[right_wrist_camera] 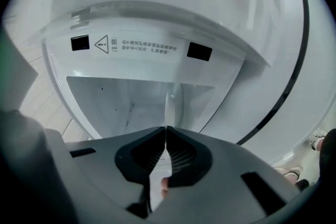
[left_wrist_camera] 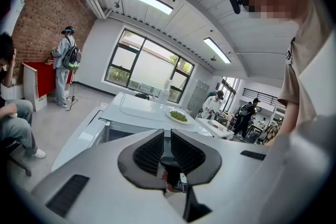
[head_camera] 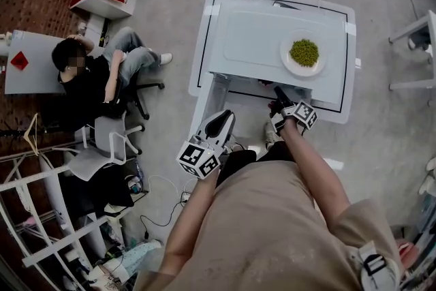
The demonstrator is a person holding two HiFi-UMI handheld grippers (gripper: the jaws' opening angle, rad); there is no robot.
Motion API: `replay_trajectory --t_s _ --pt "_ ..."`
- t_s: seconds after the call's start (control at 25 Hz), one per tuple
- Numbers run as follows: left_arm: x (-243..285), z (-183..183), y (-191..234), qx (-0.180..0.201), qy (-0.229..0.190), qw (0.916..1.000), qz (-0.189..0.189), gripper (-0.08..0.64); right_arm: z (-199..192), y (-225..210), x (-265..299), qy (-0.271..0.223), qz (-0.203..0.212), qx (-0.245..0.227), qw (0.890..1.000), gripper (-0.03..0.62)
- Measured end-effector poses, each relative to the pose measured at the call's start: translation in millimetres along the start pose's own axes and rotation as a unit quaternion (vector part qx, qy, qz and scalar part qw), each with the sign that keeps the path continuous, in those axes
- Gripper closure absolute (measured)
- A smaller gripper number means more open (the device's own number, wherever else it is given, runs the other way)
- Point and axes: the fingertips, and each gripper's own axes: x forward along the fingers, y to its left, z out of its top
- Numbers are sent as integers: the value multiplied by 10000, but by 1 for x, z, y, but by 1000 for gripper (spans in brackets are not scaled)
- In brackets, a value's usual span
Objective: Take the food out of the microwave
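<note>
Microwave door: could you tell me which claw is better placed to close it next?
Probably left: the left claw hangs beside the open door; the right claw, shut, faces the cavity.

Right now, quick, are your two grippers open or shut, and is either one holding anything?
Left gripper: open just a crack, nothing between the jaws.
Right gripper: shut, holding nothing that shows.

Beige short-sleeved shirt [head_camera: 272,228]; left gripper [head_camera: 225,118] and right gripper [head_camera: 277,90] carry checkered cubes
</note>
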Motion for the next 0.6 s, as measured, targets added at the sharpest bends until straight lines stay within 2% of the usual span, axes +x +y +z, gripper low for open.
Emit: replay_trajectory --t_s 0.2,0.4,0.6 --pt "3 -15 0 -101 127 9999 -30 531 2 -10 -3 -77 -67 56 9999 574" --pt "3 -23 -7 -97 234 9996 -124 531 7 -27 4 -118 -362 -164 9991 574" --pt "-6 -19 -3 -83 158 9998 -38 531 2 -23 11 55 -325 -408 9986 553"
